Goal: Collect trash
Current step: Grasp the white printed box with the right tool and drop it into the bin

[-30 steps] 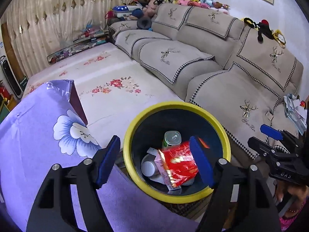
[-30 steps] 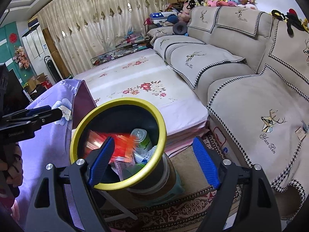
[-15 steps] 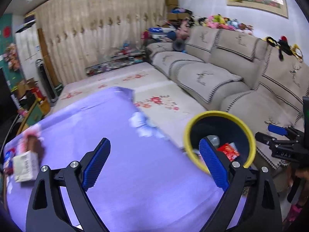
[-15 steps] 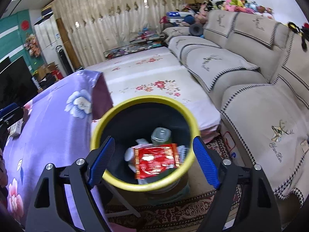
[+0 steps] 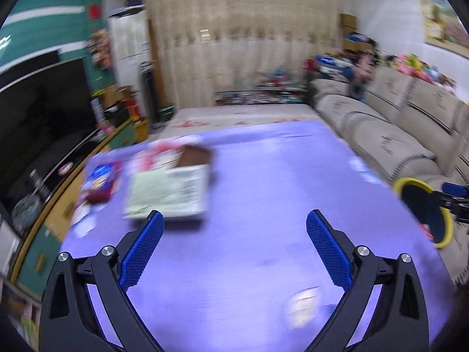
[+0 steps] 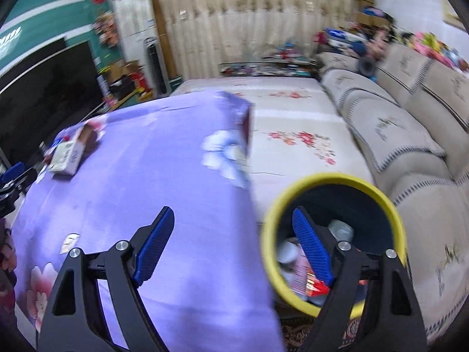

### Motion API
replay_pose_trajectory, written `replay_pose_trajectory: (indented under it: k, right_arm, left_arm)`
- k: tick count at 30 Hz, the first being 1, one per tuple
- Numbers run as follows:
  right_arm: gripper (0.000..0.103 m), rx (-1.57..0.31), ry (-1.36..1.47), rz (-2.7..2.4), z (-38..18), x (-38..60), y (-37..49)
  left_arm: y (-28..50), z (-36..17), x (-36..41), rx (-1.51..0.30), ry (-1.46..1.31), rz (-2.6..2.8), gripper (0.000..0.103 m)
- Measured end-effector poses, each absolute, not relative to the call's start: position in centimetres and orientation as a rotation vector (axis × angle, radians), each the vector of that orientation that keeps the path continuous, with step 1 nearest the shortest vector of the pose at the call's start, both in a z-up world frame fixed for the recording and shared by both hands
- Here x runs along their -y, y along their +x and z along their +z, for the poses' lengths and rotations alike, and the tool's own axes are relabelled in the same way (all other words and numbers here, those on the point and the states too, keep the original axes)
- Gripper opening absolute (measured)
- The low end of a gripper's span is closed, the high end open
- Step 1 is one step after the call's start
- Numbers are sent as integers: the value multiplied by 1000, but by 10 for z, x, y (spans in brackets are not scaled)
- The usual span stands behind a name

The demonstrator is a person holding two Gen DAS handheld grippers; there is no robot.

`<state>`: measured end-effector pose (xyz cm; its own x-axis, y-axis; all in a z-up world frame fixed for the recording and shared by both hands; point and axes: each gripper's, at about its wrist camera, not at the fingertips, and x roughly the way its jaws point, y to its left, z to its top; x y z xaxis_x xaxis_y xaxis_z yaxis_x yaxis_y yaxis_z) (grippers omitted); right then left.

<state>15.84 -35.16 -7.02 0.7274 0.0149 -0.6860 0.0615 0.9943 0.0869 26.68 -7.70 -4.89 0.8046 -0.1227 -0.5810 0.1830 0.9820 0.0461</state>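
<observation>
The counter under its purple flowered cloth (image 5: 263, 190) carries what trash is left. From the yellow-rimmed dark bin (image 6: 334, 234) at its right edge, the flat pale-green printed carton (image 5: 170, 193) lies far across, long axis running away from me, just ahead of my left fingers (image 5: 234, 246), spread wide, empty. My right fingers (image 6: 231, 245), wide too, hover beside the bin.

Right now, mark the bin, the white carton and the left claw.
bin (image 6: 378, 188): right wrist view, far side of its yellow rim.
white carton (image 5: 167, 193): left wrist view, middle of its printed top face.
left claw (image 5: 233, 249): left wrist view, midway between its blue fingertips.
</observation>
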Motion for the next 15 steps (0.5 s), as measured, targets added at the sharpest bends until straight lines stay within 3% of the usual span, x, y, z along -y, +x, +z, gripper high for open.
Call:
replay_pose_trajectory:
  k: [9, 15]
  right_arm:
    - [79, -806, -44, 229, -64, 224, 225]
    - [79, -781, -147, 414, -63, 139, 260]
  left_arm:
    - [288, -85, -72, -580, -46, 93, 96]
    - [282, -87, -117, -559, -176, 142, 97]
